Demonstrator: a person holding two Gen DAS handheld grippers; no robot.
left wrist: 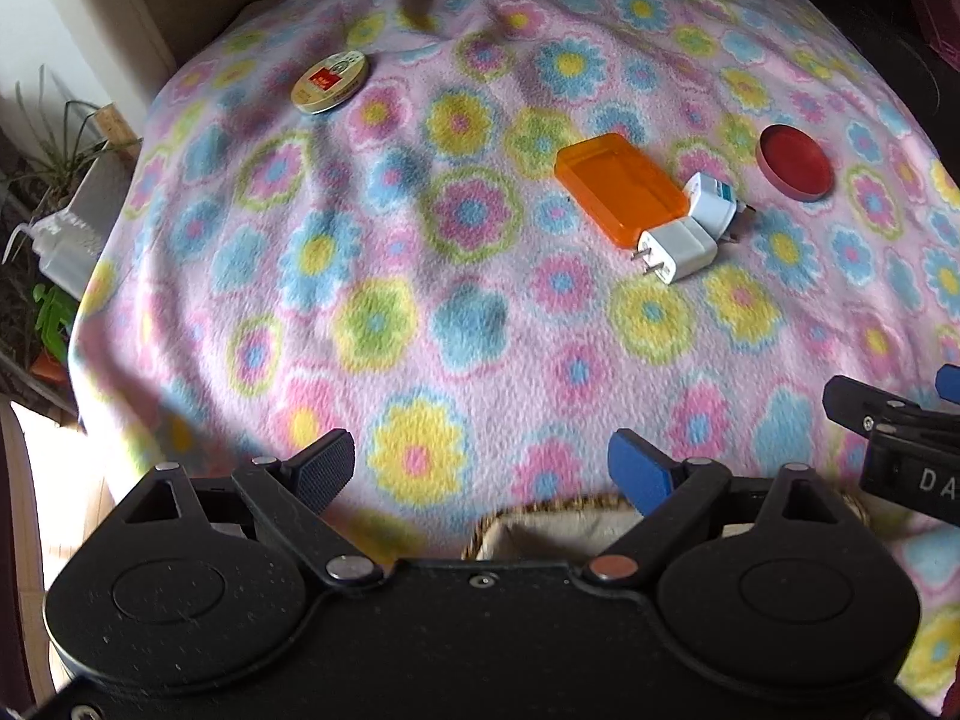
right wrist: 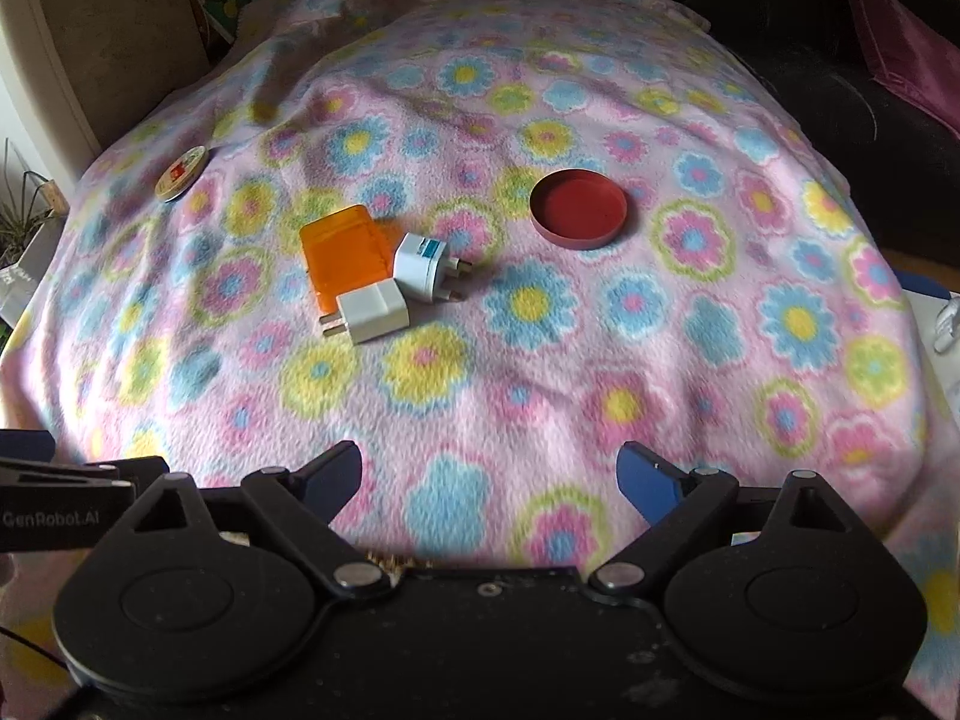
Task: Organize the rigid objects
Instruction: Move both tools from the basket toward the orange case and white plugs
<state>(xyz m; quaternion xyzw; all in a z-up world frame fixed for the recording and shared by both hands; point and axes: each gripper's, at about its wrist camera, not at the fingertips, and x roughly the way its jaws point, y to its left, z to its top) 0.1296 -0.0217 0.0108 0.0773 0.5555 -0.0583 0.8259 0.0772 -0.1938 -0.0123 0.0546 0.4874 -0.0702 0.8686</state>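
Hovering left gripper (left wrist: 480, 468), right gripper (right wrist: 489, 474), spread, empty

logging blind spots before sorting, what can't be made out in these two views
- Basket, left wrist: mostly hidden behind the left tongs; contents unseen.
- Round tin, right wrist: label too small to read.
- Orange box, both views: contents unclear through the tinted lid.
- Right tongs, left wrist: cut off by frame edge.

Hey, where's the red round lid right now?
The red round lid lies open side up on the flowered blanket, right of centre in the right wrist view, apart from the white travel adapter and orange box to its left.
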